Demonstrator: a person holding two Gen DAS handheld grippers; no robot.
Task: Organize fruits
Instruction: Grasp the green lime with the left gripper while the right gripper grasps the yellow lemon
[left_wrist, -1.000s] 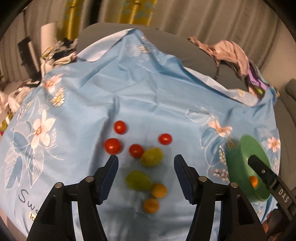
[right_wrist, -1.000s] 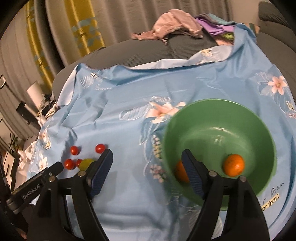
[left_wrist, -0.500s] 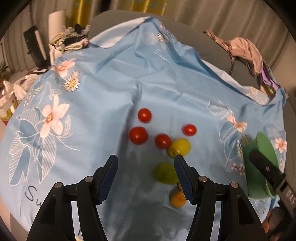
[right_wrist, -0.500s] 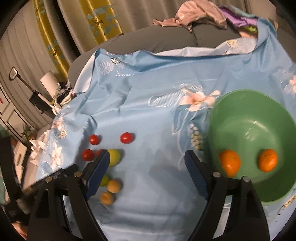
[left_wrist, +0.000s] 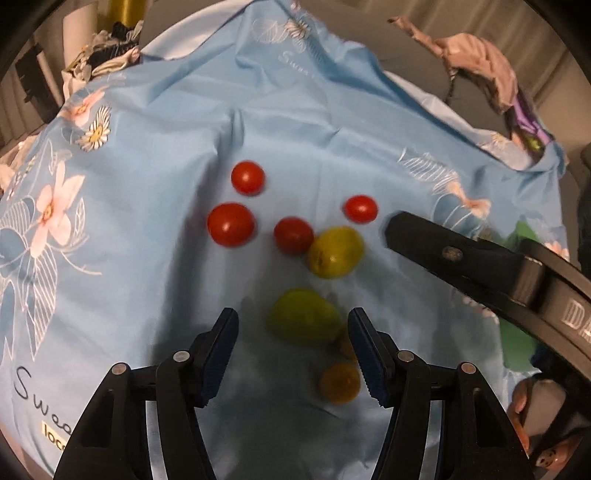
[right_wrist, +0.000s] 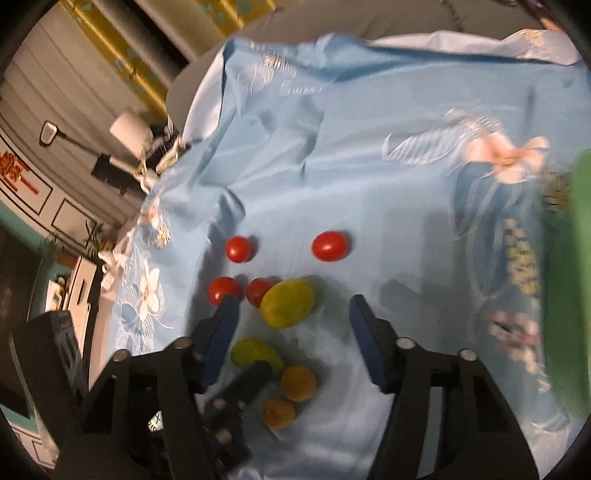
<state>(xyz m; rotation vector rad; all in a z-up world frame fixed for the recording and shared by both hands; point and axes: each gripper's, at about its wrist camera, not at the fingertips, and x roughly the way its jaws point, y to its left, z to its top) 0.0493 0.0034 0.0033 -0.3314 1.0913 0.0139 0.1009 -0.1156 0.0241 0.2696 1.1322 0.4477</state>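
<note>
While both claws gape empty, a green fruit (left_wrist: 303, 322) lies between the left gripper (left_wrist: 291, 345) fingers, the right gripper (right_wrist: 293, 325) around a yellow-green one (right_wrist: 287, 303).

Red tomatoes (left_wrist: 231, 224), yellow-green fruits (left_wrist: 335, 252) — blue cloth (left_wrist: 155, 147) (floral print).

Fruits (left_wrist: 334, 252) on cloth (left_wrist: 155, 155); bowl (right_wrist: 576, 280) right.

Left gripper (left_wrist: 291, 339), right gripper (right_wrist: 291, 321) agape
</note>
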